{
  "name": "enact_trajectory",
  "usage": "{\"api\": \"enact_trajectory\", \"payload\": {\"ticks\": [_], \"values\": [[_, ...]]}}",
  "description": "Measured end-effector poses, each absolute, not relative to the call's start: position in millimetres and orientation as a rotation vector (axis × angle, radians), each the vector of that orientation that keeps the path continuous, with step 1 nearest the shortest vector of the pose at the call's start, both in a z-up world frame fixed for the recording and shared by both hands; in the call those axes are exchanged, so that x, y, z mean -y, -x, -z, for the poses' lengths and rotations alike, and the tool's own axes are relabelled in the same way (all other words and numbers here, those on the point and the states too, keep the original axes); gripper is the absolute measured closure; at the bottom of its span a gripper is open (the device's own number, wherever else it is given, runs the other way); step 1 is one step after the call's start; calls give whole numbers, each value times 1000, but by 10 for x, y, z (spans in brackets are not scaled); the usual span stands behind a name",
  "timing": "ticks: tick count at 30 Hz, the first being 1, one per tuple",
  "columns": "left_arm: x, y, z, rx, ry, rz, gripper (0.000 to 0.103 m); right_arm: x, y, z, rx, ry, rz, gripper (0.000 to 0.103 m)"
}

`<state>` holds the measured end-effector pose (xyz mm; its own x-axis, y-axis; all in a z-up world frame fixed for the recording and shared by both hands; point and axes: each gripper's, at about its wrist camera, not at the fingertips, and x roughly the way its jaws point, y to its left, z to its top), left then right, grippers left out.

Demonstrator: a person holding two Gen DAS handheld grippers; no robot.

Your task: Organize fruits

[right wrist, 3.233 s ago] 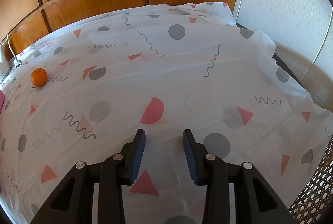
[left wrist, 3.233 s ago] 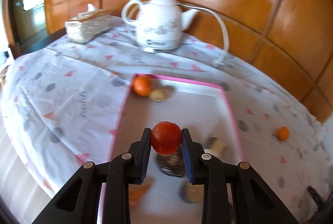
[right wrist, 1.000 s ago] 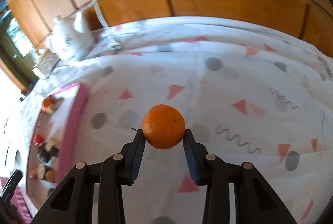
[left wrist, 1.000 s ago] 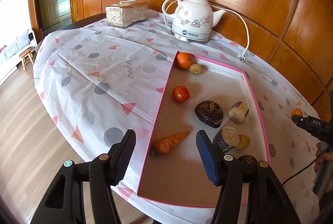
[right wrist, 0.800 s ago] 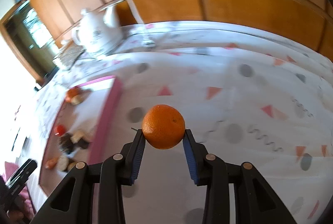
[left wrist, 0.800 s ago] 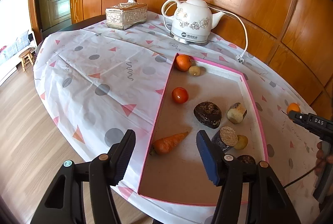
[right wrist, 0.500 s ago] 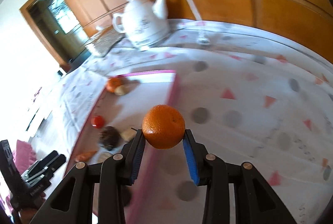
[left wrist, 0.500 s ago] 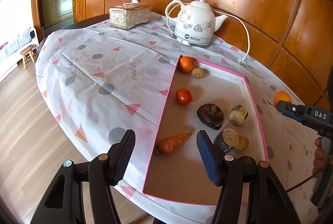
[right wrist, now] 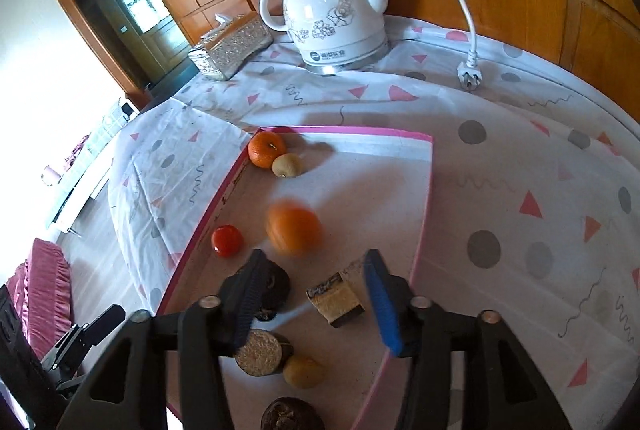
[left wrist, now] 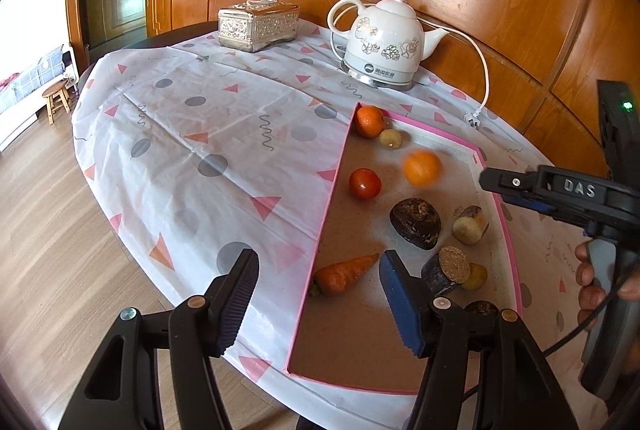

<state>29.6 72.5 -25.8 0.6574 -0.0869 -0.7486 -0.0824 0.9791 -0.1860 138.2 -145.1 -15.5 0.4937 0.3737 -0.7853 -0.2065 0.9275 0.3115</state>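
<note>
A pink-rimmed tray (left wrist: 514,254) (right wrist: 424,214) lies on the patterned cloth. A motion-blurred orange (left wrist: 421,168) (right wrist: 294,226) is free over the tray floor, ahead of my right gripper (right wrist: 314,296), which is open and empty above the tray; it also shows in the left wrist view (left wrist: 516,190). Near it lie a red tomato (left wrist: 364,183) (right wrist: 227,240), another orange (left wrist: 369,121) (right wrist: 266,149), a small yellowish fruit (left wrist: 390,139) (right wrist: 286,165) and a carrot (left wrist: 345,275). My left gripper (left wrist: 318,304) is open and empty over the tray's near left rim.
Dark and cut root pieces (left wrist: 416,223) (right wrist: 335,297) fill the tray's near half. A white electric kettle (left wrist: 382,42) (right wrist: 334,16) with cord and plug (right wrist: 468,70) and a silver tissue box (left wrist: 258,24) stand at the back. The table edge and wooden floor (left wrist: 48,238) lie left.
My right gripper carried the orange over the tray and opened; the orange has left the fingers and is blurred in motion. The left gripper stayed open, nearly still.
</note>
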Motion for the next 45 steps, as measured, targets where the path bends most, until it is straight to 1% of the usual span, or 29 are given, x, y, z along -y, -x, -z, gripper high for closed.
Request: {"api": "enact_trajectory", "payload": {"ticks": [4, 6, 9, 13, 15, 22, 28, 32, 40, 45], "values": [[-711, -296, 249, -853, 210, 2, 40, 1563, -1212, 140, -978, -178, -326, 49], [-690, -287, 233, -848, 203, 2, 36, 1600, -1122, 135, -968, -167, -299, 49], [-657, -269, 205, -837, 191, 1, 34, 1639, -939, 133, -941, -117, -241, 48], [-610, -246, 162, -823, 171, 2, 34, 1680, -703, 121, -902, -93, -191, 42], [-578, -225, 129, -808, 159, 4, 28, 1694, -576, 99, -877, -81, -162, 42], [-454, -110, -24, -741, 106, 19, 16, 1754, -201, 72, -816, -59, -73, 40], [-352, -37, -170, -682, 62, 24, 1, 1809, -12, 60, -785, -56, -14, 39], [-318, -23, -253, -655, 59, 42, 0, 1799, 53, 49, -773, -54, -2, 39], [-219, -8, -283, -647, 4, 8, 0, 1705, 108, 12, -749, -15, -6, 39], [-255, -3, -290, -638, 15, -8, 0, 1679, 131, -18, -733, -4, -5, 39]]}}
